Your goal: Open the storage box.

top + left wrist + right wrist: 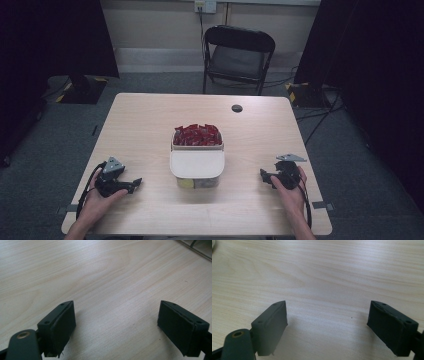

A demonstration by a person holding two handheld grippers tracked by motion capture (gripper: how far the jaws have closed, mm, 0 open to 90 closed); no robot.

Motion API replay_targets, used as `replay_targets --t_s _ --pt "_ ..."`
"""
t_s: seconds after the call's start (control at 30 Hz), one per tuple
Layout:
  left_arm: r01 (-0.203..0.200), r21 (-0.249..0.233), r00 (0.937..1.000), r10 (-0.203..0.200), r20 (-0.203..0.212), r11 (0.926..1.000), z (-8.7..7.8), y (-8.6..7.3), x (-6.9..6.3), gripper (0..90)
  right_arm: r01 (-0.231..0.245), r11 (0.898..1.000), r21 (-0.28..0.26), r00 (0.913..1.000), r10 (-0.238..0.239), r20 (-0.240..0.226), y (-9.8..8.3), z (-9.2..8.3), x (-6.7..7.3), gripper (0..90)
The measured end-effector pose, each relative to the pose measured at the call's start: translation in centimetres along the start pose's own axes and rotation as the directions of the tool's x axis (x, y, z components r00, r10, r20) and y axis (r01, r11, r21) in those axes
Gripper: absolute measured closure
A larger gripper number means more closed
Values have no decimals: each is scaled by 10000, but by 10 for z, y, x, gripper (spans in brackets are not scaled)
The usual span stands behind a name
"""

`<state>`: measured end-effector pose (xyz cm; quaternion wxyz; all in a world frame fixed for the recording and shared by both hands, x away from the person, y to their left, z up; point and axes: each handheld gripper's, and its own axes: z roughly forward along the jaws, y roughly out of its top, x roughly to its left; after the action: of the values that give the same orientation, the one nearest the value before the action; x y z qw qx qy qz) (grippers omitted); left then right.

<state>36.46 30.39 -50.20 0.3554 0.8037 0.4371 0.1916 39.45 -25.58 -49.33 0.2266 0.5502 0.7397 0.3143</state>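
A clear box (pixel 197 148) stands at the middle of the light wood table (pixel 150 120). Its far half holds several red packets (pixel 197 135). A white lid (pixel 197 164) covers its near half, and something yellowish shows through the front wall. My left gripper (pixel 136 183) rests low on the table to the box's left, held by a hand, its tips pointing at the box. My right gripper (pixel 263 175) rests to the box's right, also pointing inward. Both stand open over bare wood, as the left gripper (pixel 117 326) and the right gripper (pixel 327 326) show close up.
A black folding chair (pixel 238 56) stands beyond the table's far edge. A small dark round cap (pixel 237 108) sits in the tabletop at the back right. Dark curtains and cables flank the table on grey floor.
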Motion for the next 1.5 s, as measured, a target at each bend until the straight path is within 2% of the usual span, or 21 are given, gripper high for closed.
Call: replay_targets --t_s 0.23,0.5,0.77,0.87,1.07,1.13,1.4,1.5 --pt "-1 1 10000 1 1 10000 0 0 0 144 -200 9998 26 9981 201 -587 1 -5 -1 150" --pt "-5 1 10000 5 -4 10000 0 0 0 144 -58 9999 -89 9968 51 -800 4 -8 3 154" --pt "-2 0 10000 2 3 10000 0 0 0 144 226 9978 -616 9938 -291 -1074 9 -17 15 153" --pt "-2 -4 10000 2 -4 10000 0 0 0 143 44 9969 -792 9920 -144 -1258 11 -22 16 155" --pt "-4 -1 10000 4 -3 10000 0 0 0 144 44 9960 -897 9885 -179 -1504 14 -29 20 157" --pt "-2 -4 10000 2 -2 10000 0 0 0 144 154 9957 -915 9830 -319 -1810 17 -32 24 164" --pt "-5 -3 10000 5 -2 10000 0 0 0 144 344 9909 -1299 9771 -607 -2039 22 -40 36 177" --pt "0 -2 10000 0 2 10000 0 0 0 144 449 9880 -1479 9700 -786 -2303 23 -43 43 189"
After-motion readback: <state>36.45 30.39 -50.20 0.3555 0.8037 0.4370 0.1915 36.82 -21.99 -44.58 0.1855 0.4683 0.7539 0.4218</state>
